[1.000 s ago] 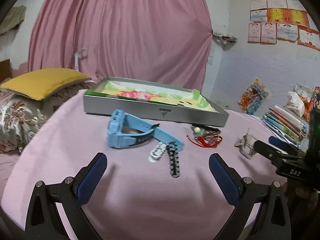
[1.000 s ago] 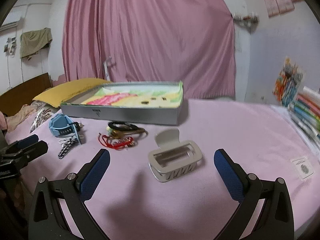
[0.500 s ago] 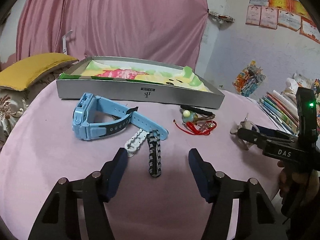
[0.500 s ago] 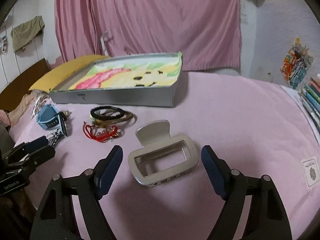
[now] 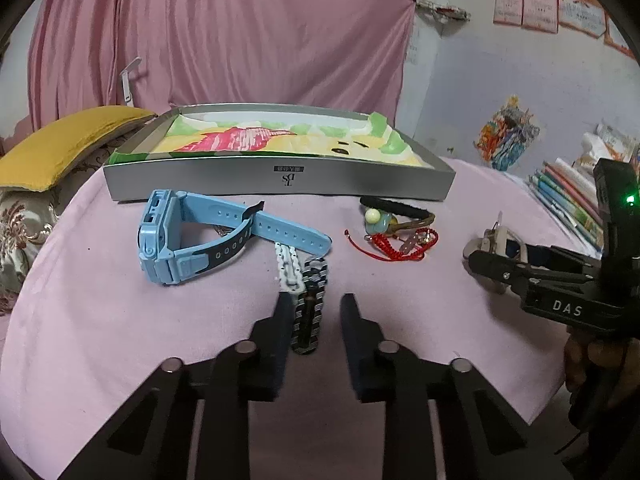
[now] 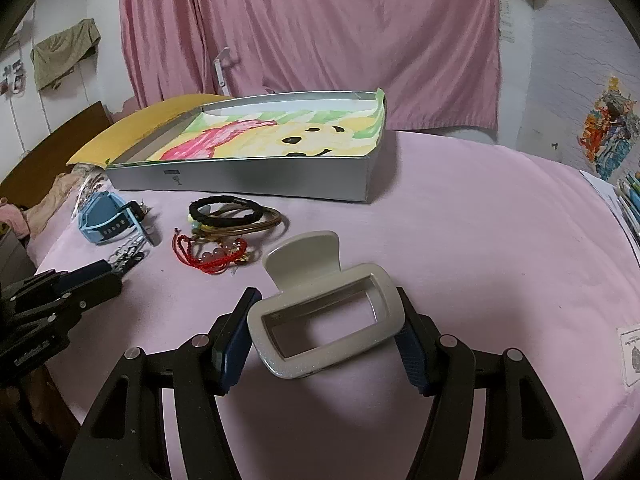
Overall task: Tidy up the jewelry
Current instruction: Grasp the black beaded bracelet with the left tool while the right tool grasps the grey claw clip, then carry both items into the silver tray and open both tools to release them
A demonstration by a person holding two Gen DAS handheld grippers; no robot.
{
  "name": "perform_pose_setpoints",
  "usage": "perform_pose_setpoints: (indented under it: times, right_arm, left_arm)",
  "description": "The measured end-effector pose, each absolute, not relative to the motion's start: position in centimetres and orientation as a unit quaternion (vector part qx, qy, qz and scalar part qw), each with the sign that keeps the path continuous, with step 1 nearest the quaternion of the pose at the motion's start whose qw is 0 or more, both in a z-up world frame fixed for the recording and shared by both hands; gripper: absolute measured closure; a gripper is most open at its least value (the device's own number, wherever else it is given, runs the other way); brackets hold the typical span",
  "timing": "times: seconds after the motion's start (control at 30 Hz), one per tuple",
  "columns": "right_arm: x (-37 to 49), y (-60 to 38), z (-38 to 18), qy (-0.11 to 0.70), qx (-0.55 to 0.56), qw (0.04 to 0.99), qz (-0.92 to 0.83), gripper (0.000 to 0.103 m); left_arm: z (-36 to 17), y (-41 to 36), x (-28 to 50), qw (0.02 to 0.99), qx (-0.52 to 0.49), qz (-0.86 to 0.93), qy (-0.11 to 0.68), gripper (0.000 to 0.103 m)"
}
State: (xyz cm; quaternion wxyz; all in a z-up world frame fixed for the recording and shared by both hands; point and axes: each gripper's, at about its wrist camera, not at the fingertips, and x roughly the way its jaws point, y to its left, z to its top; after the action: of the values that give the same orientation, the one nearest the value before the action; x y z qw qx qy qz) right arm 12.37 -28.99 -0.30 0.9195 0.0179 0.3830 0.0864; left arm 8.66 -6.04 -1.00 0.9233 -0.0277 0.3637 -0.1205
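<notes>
Pink cloth (image 6: 480,220): right claw (image 6: 326,342) narrowed, now gripping hair clip (image 6: 324,316); left claw (image 5: 314,320) narrowed, ungripped, around bracelet (image 5: 308,312).

The right tool (image 6: 326,338) has both pads against the grey hair claw (image 6: 320,312); red bracelet (image 6: 208,256) and silver box (image 6: 248,180) lie ahead-left.

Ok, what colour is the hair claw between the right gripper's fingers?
Pearly off-white with a fine glitter sheen; the hair claw shows best in the right wrist view.
</notes>
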Motion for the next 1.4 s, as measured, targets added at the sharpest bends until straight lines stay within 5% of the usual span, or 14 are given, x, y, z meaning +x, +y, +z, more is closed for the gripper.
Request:
perform_pose_setpoints:
  times: [0.57,1.4]
  right_arm:
    - [9.4,-28.0,0.6,0.334,0.012,0.935,0.116,0.044]
    - [14.5,-21.9,13.6,0.065,0.002,0.988,0.138,0.044]
  left_arm:
    - [-1.4,-5.1,6.9,0.912,-0.087,-0.188,0.353,0.091]
    - [10.5,-2.4,11.9,0.990,-0.023,-0.120,0.069,0.091]
